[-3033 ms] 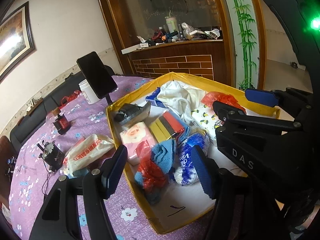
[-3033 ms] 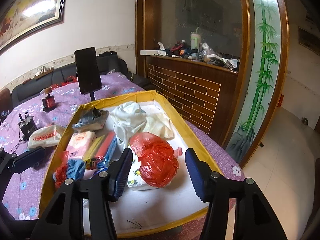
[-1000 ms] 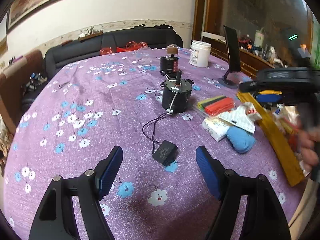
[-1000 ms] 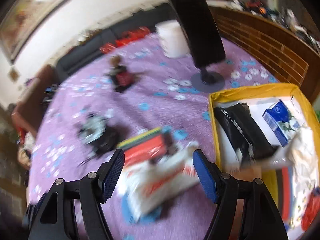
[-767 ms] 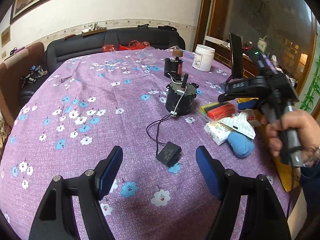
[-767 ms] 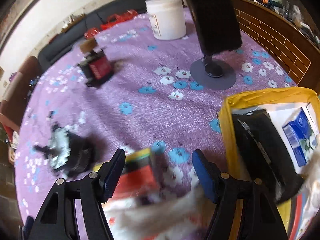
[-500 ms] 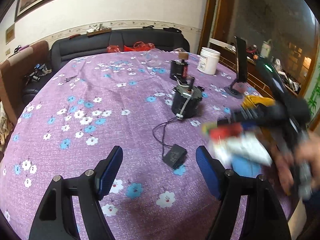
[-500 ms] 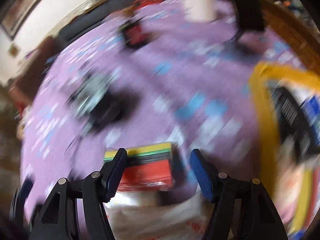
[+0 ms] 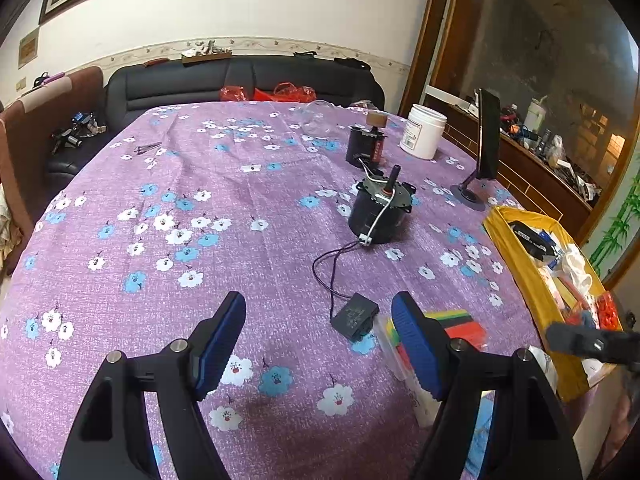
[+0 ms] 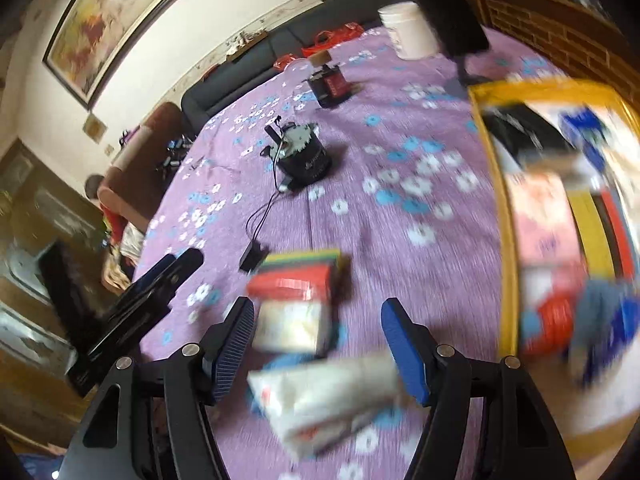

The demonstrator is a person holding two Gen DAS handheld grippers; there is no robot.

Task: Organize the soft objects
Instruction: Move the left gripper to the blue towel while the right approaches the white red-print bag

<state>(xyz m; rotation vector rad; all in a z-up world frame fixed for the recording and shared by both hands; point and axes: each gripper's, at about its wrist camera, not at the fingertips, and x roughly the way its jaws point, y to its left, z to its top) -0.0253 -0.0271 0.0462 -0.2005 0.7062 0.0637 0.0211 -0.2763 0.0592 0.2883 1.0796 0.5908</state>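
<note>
While my left gripper (image 9: 318, 336) hangs over the purple flowered tablecloth (image 9: 224, 208), its jaws stand apart with nothing between them, only cloth below. Just past its right finger lies a small black box (image 9: 355, 316) on a thin wire, and the wire runs up to a round black motor (image 9: 378, 210). Beside the box I see a pack of colored strips (image 9: 460, 326), red, yellow and green, partly hidden behind that finger.

My right gripper (image 10: 318, 344) has its jaws spread too, and they pinch nothing. Its picture is blurry, so I am only fairly sure of what sits there: the pack of colored strips (image 10: 300, 274) lies on the cloth ahead, a white tissue pack (image 10: 290, 326) touches it on the near side, and a white bag with red print (image 10: 324, 400) lies low between the fingers, not squeezed by them.

On the right sits the yellow box (image 10: 506, 216), full of soft things like a pink pack (image 10: 540, 216) and a blue cloth (image 10: 604, 308).
</note>
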